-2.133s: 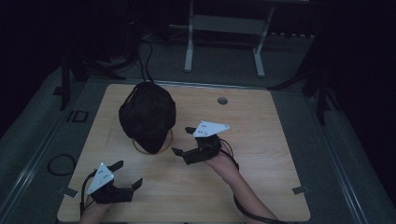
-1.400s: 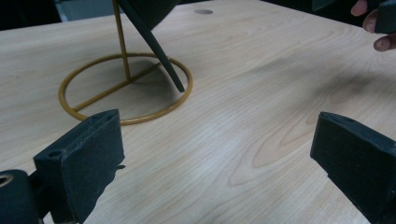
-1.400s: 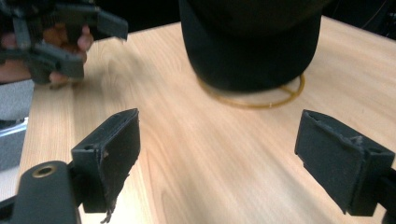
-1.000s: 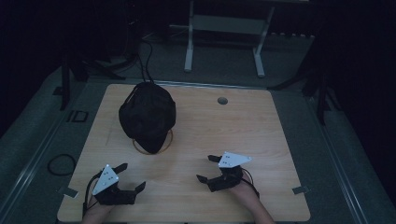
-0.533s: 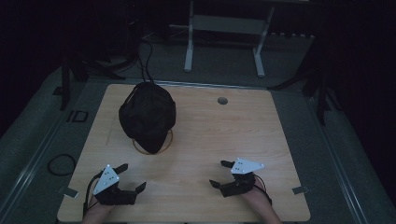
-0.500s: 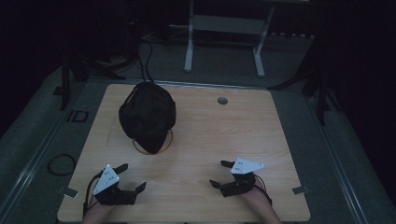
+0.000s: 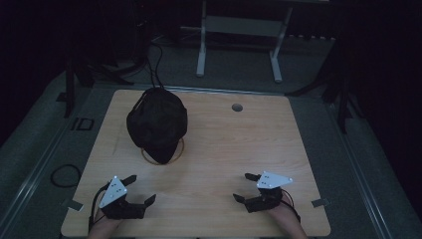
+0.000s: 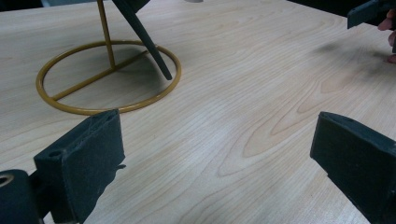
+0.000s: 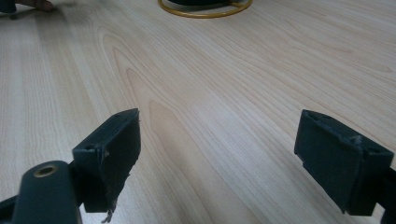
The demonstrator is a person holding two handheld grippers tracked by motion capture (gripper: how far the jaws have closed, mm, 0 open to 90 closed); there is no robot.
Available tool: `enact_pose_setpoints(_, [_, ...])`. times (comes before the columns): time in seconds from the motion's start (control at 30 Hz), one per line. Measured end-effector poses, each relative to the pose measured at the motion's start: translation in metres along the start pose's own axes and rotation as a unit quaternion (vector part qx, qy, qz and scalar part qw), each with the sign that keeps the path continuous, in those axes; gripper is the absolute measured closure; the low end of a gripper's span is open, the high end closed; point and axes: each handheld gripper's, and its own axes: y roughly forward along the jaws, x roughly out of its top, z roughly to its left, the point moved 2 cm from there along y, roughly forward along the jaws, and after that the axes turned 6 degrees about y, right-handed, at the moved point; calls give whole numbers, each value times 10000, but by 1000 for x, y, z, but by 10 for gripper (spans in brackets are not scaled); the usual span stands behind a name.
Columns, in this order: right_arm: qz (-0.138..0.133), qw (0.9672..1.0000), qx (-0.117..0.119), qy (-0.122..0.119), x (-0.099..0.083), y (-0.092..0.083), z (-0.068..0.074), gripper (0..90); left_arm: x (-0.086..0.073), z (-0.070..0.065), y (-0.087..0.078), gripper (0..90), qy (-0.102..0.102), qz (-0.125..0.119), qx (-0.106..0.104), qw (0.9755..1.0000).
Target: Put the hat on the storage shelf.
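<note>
A black cap [image 7: 158,122] hangs on a gold wire stand [image 7: 175,153] at the table's back left. The stand's ring base [image 8: 109,74] lies ahead of my left gripper [image 8: 219,158], and the cap's brim [image 8: 144,35] slants down into the ring. My left gripper [image 7: 138,189] rests near the front left edge, open with nothing between its pads. Near the front right edge my right gripper [image 7: 246,187] also stands open and holds nothing. In the right gripper view [image 9: 219,154] only bare wood lies between the jaws, with the ring base [image 9: 205,8] far ahead.
The wooden table [image 7: 224,149] has a round cable hole [image 7: 237,107] at the back right. Beyond the table stands a white frame [image 7: 239,30] on the grey floor. A cable loop [image 7: 64,174] lies on the floor at the left.
My right gripper has drawn back from beside the stand to the front right of the table. The left gripper shifted slightly right and then stayed put.
</note>
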Motion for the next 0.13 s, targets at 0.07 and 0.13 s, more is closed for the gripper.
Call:
enact_pose_setpoints(0.07, [5, 10000, -5, -33, 0, 0, 0, 145, 0, 0, 0, 32, 2, 1, -3, 10000])
enact_pose_setpoints(0.13, [15, 10000, -14, -36, -1, 0, 1, 145, 0, 0, 0, 32, 8, 6, -5, 10000])
